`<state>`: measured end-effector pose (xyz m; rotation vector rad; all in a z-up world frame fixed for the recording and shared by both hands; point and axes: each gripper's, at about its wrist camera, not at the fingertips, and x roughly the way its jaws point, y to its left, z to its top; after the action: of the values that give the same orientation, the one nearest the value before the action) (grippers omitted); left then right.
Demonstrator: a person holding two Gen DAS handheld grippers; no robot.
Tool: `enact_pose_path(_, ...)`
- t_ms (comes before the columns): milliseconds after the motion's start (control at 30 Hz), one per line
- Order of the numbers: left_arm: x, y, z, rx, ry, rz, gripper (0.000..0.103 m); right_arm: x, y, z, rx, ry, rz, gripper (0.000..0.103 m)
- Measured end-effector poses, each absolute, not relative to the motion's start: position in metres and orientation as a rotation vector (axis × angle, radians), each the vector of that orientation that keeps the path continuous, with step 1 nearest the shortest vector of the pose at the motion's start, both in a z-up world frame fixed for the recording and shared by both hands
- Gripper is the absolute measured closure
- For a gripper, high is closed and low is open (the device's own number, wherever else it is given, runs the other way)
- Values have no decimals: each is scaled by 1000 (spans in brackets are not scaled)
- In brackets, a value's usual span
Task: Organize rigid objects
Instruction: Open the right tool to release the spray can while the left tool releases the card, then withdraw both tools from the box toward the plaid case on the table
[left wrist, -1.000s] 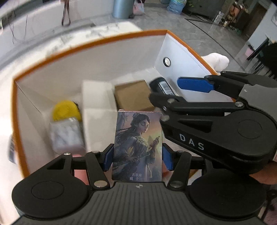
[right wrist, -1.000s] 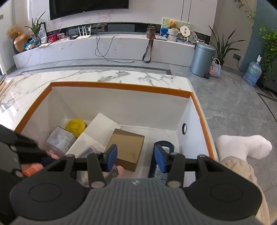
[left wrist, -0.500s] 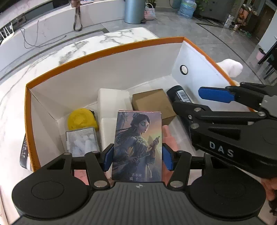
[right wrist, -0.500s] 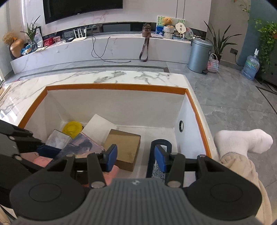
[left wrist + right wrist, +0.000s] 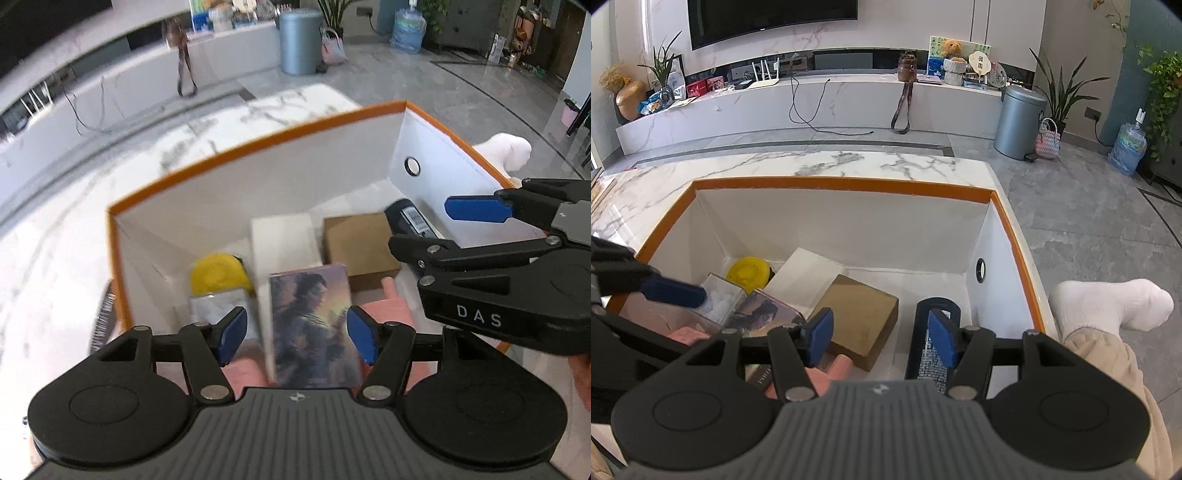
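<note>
A white storage box with an orange rim (image 5: 258, 147) (image 5: 842, 182) holds several items. An illustrated card box (image 5: 310, 325) (image 5: 764, 314) lies tilted inside it, between the pads of my left gripper (image 5: 297, 332). Those jaws are opening and no longer press on it; a gap shows on its left side. My right gripper (image 5: 881, 339) (image 5: 421, 225) is also opening, with nothing between its pads. It hovers over a brown carton (image 5: 860, 317) (image 5: 358, 243) and a dark can (image 5: 934, 332) (image 5: 410, 218).
Also in the box are a yellow round item (image 5: 748, 269), a white carton (image 5: 805, 273), a clear plastic case (image 5: 720, 299) and pink pieces (image 5: 834, 369). The box stands on a marble table (image 5: 812, 166). A person's leg with a white sock (image 5: 1108, 306) is at the right.
My left jaws have widened and let go of the illustrated card box, which now lies lower inside the storage box. The right jaws have widened too. The left view has tilted upward.
</note>
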<state>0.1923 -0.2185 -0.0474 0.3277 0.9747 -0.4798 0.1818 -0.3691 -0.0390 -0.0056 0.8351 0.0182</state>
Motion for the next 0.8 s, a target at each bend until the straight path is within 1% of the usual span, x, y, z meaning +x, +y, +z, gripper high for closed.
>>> enact_pose_path(33,190,-215,-45,329,961,-476,30,181,-368,-39,-7,831,19,41)
enact_pose_path(100,186,-206,-40,316,934,-464,30,180,-367,-38,-17,825,24,40)
enact_pose_path(167,186,-198,-33,284,913,-448,30,178,-362,-37,-44,818,32,33)
enact_pose_path(333,184,-178,-18,223,872,-419,30,169,-343,-29,-122,775,67,29)
enact_pose_path(800,172,-118,0,182,825,-344,30,145,-292,-8,-170,738,166,27)
